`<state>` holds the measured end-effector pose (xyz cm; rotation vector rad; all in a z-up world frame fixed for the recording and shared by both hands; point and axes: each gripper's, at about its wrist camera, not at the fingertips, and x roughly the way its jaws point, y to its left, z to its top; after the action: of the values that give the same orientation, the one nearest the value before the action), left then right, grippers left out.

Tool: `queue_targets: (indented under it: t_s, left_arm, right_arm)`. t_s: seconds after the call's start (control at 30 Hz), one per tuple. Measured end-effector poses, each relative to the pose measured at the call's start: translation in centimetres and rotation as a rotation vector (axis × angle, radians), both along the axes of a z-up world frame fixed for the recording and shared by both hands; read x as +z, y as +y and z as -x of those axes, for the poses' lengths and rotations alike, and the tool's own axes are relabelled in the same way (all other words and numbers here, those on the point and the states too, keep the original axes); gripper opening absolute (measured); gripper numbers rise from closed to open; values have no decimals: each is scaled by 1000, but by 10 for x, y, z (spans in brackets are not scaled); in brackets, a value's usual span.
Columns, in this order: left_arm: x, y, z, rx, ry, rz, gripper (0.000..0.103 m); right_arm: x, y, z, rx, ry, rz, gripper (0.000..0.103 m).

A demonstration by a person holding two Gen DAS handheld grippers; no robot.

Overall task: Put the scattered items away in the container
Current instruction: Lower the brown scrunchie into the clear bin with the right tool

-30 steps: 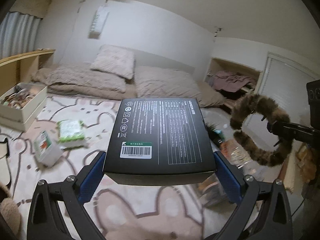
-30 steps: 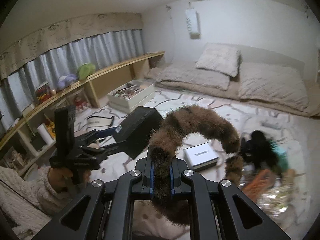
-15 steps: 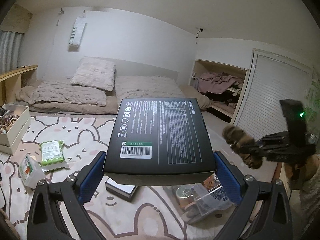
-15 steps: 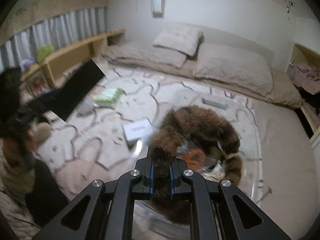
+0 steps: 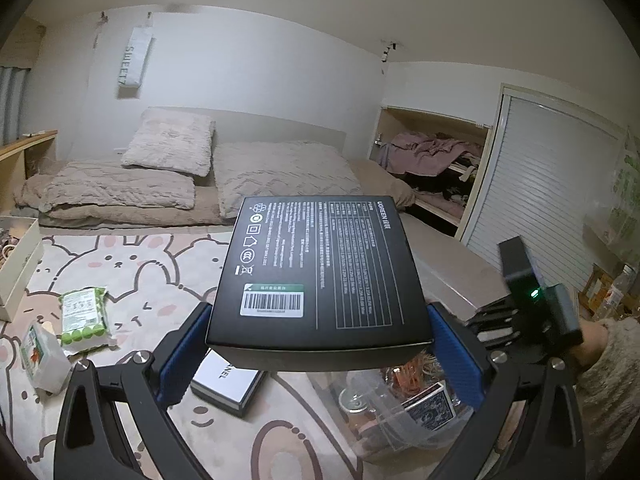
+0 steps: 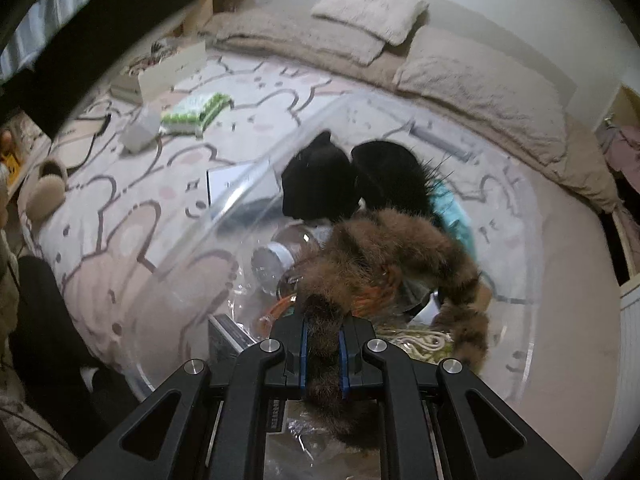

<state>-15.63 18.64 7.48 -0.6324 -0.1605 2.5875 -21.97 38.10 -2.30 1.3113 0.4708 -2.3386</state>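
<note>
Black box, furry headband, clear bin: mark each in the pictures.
black box (image 5: 320, 268): left wrist view, middle of its printed top face.
furry headband (image 6: 400, 248): right wrist view, top of its brown arch.
clear bin (image 6: 240, 196): right wrist view, its near-left rim.

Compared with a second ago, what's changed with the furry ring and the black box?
The right tongs have tipped downward and carried the furry ring from up in the air to just over the clear container. The left tongs have swung toward that container too. Unchanged: both grips, ring pinched, black box clamped; the green packet and white box lie on the rug.
</note>
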Motion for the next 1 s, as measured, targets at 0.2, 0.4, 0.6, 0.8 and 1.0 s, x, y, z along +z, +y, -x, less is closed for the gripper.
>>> queue_targets:
  t_s: [0.2,0.4,0.6,0.8,1.0]
  left_arm:
    - [1,22,16,-21,-18,-7,102]
    - [-4,47,33,-45,-46,-3,102]
    - [0,79,58,-71,-85,16,102]
    - [7,126,97,-108,-149,119,102]
    - [-4,189,140,-151,-216,289,102]
  right_arm:
    - [-24,8,10,34,-107,19,12]
    - [-19,27,1,67,-82,116,13]
    - [1,49,-19,82,34,194,88]
    - [12,78,-27,80,130,319,88]
    - [6,95,-32,73,185,421,88]
